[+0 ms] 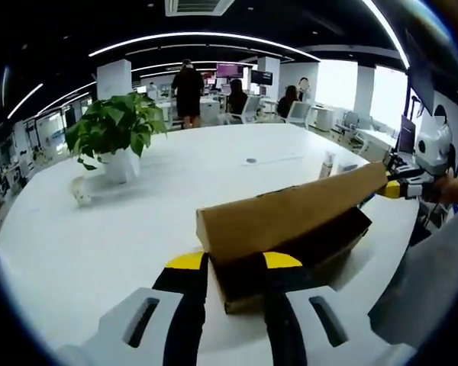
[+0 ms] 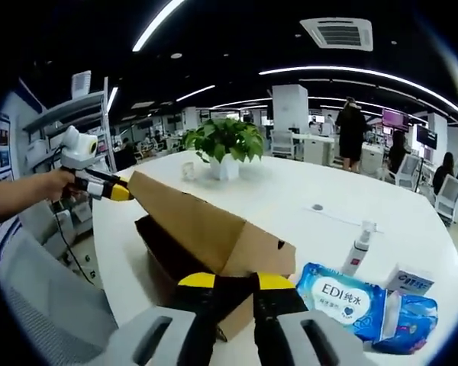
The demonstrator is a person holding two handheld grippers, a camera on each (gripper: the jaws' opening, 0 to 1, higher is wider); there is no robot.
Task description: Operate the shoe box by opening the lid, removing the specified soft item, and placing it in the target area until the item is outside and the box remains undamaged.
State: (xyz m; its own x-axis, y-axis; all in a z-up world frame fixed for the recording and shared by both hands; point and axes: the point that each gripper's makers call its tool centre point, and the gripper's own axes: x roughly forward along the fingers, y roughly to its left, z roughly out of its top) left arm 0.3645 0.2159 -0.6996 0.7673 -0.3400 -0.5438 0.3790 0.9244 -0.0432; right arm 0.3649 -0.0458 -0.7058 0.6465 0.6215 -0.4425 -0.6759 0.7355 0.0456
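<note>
A brown cardboard shoe box (image 1: 240, 293) lies on the white table (image 1: 99, 236) with its lid (image 1: 290, 213) raised at a slant. The inside looks dark, so I cannot make out what it holds. My left gripper (image 1: 235, 263) is at the near end of the lid, jaws close together on the cardboard. My right gripper (image 1: 397, 187) pinches the far tip. In the right gripper view, the lid (image 2: 191, 217) slopes up to the left over the box (image 2: 164, 267). There my right gripper (image 2: 234, 282) closes on its near corner, and the left gripper (image 2: 111, 187) grips the far one.
A potted plant (image 1: 114, 133) stands further back on the table. A blue wet-wipes pack (image 2: 343, 297), a small spray bottle (image 2: 360, 244) and a small white carton (image 2: 408, 278) lie beside the box. A grey chair (image 2: 46, 297) stands at the table's edge. People stand at desks behind (image 1: 188, 90).
</note>
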